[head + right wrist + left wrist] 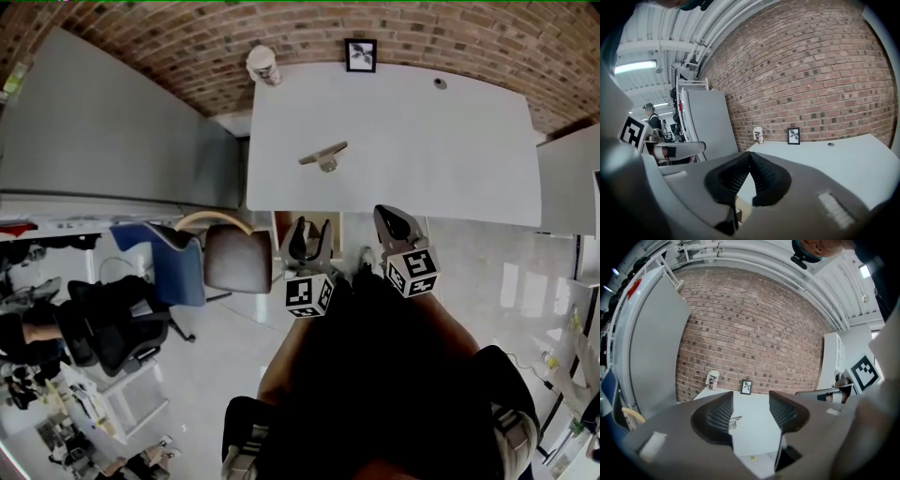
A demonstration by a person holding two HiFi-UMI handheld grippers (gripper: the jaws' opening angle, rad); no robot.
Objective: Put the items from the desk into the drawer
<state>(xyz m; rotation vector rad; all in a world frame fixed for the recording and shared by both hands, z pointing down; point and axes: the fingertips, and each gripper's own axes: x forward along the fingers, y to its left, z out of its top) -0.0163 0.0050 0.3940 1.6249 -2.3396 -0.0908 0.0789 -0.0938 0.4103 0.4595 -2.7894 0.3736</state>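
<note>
Left gripper view has the left tongs (751,405) standing wide with nothing between them; the right tongs (750,157) are closed tip to tip and empty. Both hang just short of the near edge of the white worktop (422,159), so by my reading nothing is stowed yet: a small grey hinged tool (324,156) lies nearest, a printed cup (264,66) and a framed picture (360,55) stand at the far edge, and a small round thing (440,82) sits to their right. A tan opening (280,228) under the near edge is likely the drawer. A brown chair (236,260) stands left of it, not blocking the reach
</note>
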